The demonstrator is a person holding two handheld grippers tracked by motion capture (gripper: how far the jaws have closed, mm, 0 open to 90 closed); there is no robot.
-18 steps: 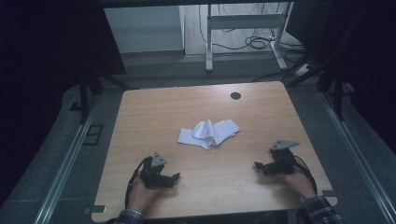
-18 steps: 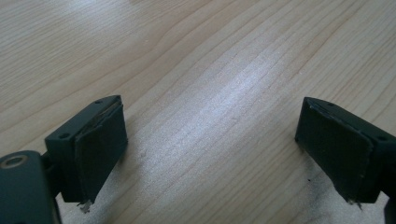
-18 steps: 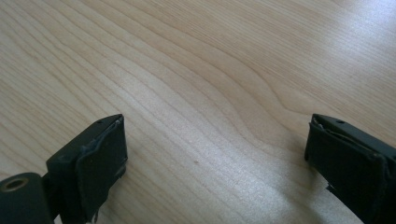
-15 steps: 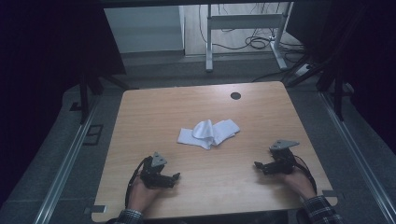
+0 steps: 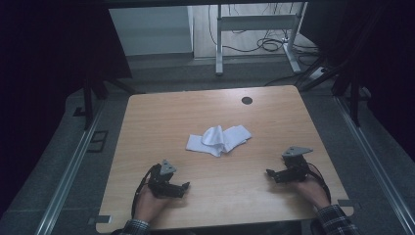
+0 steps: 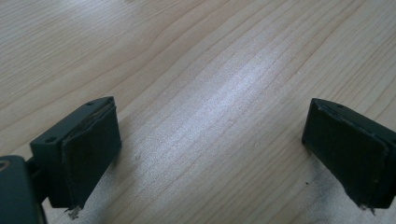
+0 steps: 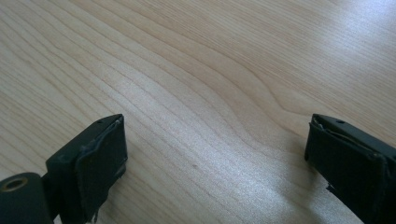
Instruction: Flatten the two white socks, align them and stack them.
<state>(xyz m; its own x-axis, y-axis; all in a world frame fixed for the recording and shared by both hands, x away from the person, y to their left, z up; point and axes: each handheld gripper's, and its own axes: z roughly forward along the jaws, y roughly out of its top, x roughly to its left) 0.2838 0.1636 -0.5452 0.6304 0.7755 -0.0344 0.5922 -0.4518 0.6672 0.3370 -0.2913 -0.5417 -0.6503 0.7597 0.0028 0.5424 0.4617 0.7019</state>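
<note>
No writing or label can be read on anything. Nearest, at the front edge of the wooden table (image 5: 161, 117), the left gripper (image 5: 183, 187) is held in a hand (image 5: 147, 205), and its jaws are set wide apart with only bare wood seen between them. The right gripper (image 5: 270, 174) is held in the other hand (image 5: 311, 190) at the front right, and its jaws are spread wide too, with nothing between them. A plaid sleeve (image 5: 337, 220) is seen at the right wrist. Farther in, a crumpled white cloth (image 5: 218, 140) is laid near the middle of the table, well apart from both grippers and between them, a bit closer to the left one. Past it, a small dark round hole (image 5: 247, 100) is seen near the far edge. Behind the table, a grey floor, a white metal frame (image 5: 254, 22) and black cables (image 5: 274, 45) are seen, and the sides of the room are dark.
</note>
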